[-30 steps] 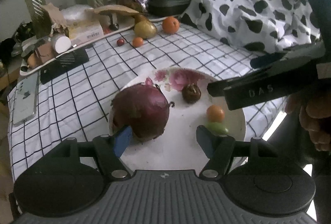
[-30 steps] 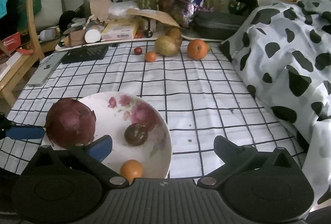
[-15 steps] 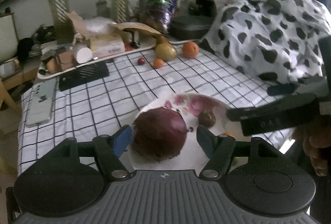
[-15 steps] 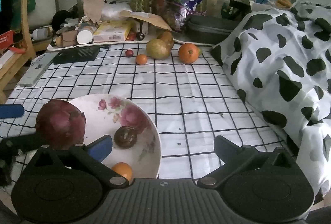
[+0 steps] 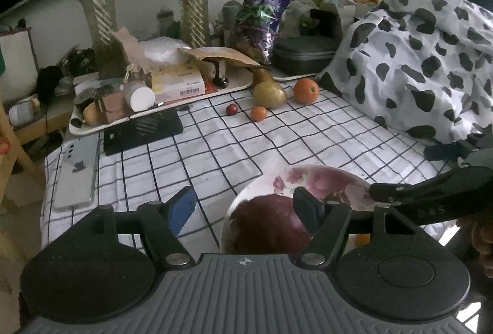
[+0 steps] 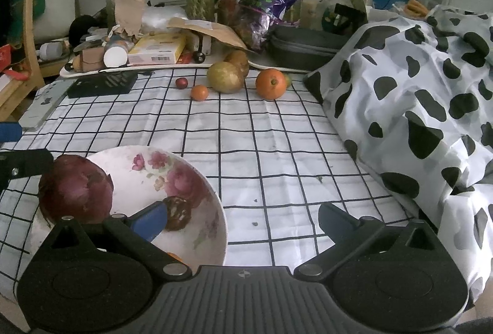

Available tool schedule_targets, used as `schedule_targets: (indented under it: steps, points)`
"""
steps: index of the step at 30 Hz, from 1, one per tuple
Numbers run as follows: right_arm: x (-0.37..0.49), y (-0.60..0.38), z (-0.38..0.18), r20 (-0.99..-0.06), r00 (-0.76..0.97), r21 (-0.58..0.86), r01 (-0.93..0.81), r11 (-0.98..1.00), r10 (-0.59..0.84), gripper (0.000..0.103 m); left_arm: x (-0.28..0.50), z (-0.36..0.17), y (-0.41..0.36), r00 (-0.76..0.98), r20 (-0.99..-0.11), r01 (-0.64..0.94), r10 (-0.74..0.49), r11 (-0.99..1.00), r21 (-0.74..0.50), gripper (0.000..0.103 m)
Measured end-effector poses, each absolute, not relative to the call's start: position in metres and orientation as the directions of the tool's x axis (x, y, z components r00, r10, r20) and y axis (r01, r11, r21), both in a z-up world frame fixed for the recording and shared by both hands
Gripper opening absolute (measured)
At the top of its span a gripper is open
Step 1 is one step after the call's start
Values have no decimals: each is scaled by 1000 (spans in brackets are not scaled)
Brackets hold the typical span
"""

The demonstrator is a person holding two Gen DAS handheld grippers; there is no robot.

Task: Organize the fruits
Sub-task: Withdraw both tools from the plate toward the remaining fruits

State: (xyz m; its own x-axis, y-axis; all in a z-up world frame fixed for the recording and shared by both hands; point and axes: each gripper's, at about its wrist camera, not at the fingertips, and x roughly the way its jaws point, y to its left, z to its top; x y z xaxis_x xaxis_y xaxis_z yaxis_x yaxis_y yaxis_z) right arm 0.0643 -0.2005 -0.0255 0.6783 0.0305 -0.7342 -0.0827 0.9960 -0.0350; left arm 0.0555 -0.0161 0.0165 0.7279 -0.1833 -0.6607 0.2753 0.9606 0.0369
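Note:
A floral plate [image 6: 197,179] [image 5: 326,176] at the near edge of the checked cloth holds a large purple fruit [image 6: 75,192] [image 5: 268,226], a small dark brown fruit [image 6: 177,212] and a small orange one, mostly hidden. At the far side lie an orange [image 6: 270,84] [image 5: 305,91], a yellow-green pear [image 6: 225,77] [image 5: 268,95], a small orange fruit [image 6: 199,92] [image 5: 258,113] and a small red fruit [image 6: 181,83] [image 5: 231,109]. My left gripper [image 5: 246,204] is open and empty, above the plate's left rim. My right gripper [image 6: 243,220] is open and empty, over the plate's right edge.
A cow-print blanket [image 6: 416,93] covers the right side. A cluttered white tray [image 5: 160,96], a black pad [image 5: 141,130], a phone [image 5: 77,170], a black case [image 6: 305,47], a snack bag [image 6: 265,10] and plant vases line the far and left sides.
My left gripper has drawn back and shifted left, off the large purple fruit, which stays on the plate. My right gripper has lifted back slightly. No fruit moved.

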Motion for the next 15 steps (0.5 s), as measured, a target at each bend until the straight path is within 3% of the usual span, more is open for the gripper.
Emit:
schedule_targets:
  steps: [15]
  points:
    - [89,-204,-31,-741,671,-58,-80,995,11,103,91,13,-25,736,-656,300,-169,950,92,77]
